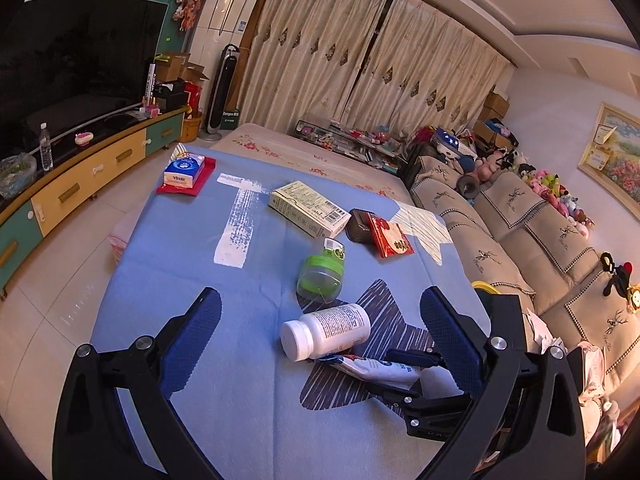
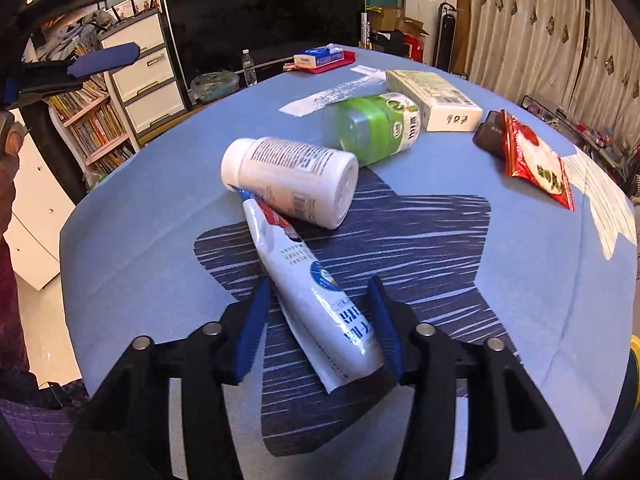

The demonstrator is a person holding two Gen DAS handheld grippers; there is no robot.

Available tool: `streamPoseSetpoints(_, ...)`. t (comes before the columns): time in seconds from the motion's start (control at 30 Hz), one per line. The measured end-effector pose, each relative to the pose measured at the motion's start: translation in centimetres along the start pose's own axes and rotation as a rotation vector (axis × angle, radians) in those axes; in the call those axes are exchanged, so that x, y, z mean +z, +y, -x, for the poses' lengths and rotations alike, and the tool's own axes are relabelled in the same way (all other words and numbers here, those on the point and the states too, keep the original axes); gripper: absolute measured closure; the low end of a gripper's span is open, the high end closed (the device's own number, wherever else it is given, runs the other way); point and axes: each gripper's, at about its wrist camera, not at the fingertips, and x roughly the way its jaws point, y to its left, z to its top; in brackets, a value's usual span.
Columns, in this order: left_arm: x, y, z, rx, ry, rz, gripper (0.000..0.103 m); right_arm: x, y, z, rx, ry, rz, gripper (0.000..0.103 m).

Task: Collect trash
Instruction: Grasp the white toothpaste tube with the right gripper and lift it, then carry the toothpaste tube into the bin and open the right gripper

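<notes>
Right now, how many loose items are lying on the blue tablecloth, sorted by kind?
Bottles: 2, white plastic pill bottle and green clear plastic bottle.
Tubes: 1, white squeezed tube.
Boxes: 1, cream cardboard carton.
Packets: 2, red snack packet and blue tissue pack.
Cases: 1, small dark case.
Total: 7.

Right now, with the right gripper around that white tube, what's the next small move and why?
Probably close the right gripper on the white tube: the tube lies between its open fingers, and its far end is tucked under the white bottle, so lift gently afterwards.
</notes>
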Motion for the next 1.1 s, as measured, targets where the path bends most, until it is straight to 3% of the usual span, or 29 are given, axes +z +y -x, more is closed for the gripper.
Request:
streamPoseSetpoints(0.17, 0.1, 0.0, -0.3, -0.002, 0.006, 0.007, 0.005, -0.3, 0.9, 0.8, 0.017, -0.016, 0.004, 0.088)
streamPoseSetpoints(0.47, 0.0, -1.4, -1.4, -0.009, 0.033, -0.021, 0.005, -2.3, -0.6, 4.5, 0.029, -0.090, -0.071, 0.088)
streamPoseSetpoints(0.67, -0.2, -2.4, -3.9, -0.008, 0.071, -0.025, 0.005, -4.4, -7.8, 7.1, -0.091, -0.129, -0.242, 0.088)
streamPoseSetpoints(0.83, -0.6, -2.9, -6.2, -0.003, 0.104, -0.026, 0.005, -7.6, -17.6, 9.5, -0.253, -0.152, -0.484, 0.088)
streamPoseSetpoints(1.0, -1.2, -3.2, -7.9, 0.002, 0.129, -0.024, 0.005, -12.6, -26.6, 10.6, -0.430, -0.109, -0.719, 0.088)
streamPoseSetpoints(1.1, -1.6, -3.3, -8.6, 0.005, 0.143, -0.031, 0.005, -14.9, -30.2, 10.1, -0.505, -0.060, -0.794, 0.088)
